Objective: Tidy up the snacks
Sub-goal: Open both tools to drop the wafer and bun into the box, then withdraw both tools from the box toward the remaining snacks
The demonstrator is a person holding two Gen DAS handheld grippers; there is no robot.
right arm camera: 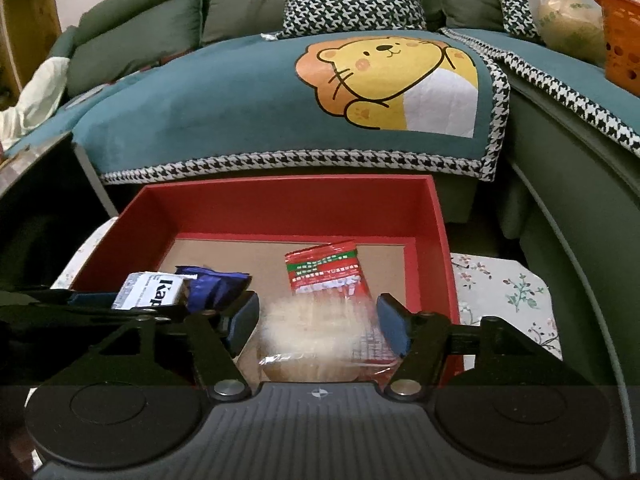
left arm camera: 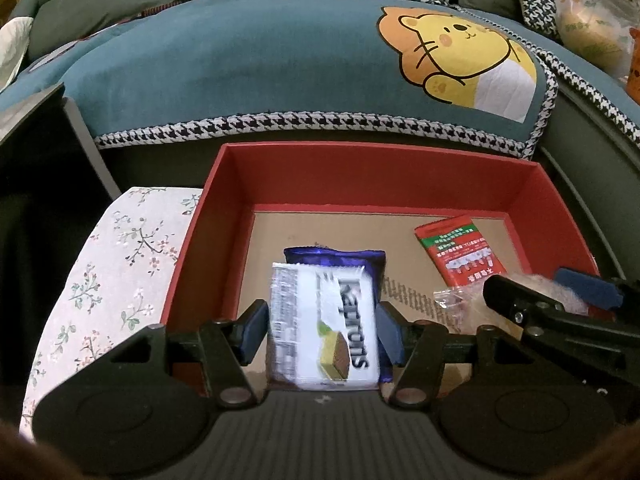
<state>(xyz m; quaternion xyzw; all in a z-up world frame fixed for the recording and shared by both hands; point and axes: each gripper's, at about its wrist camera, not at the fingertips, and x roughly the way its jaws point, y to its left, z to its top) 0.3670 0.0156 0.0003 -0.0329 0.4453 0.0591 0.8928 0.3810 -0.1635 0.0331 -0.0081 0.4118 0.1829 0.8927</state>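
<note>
Left gripper point(left arm camera: 322, 330): fingers spread, clear of white wafer pack point(left arm camera: 324, 326) dropping blurred into red box point(left arm camera: 376, 178). Light, stiff; take by long edges. Right gripper point(right arm camera: 318, 326): fingers parted around blurred clear-wrapped cake point(right arm camera: 316, 332). Soft, crushable; pinch lightly at sides.

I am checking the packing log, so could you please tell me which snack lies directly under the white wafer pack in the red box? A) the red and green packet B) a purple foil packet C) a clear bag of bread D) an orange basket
B: in the left wrist view the white wafer pack overlaps a purple foil packet in the red box.
</note>
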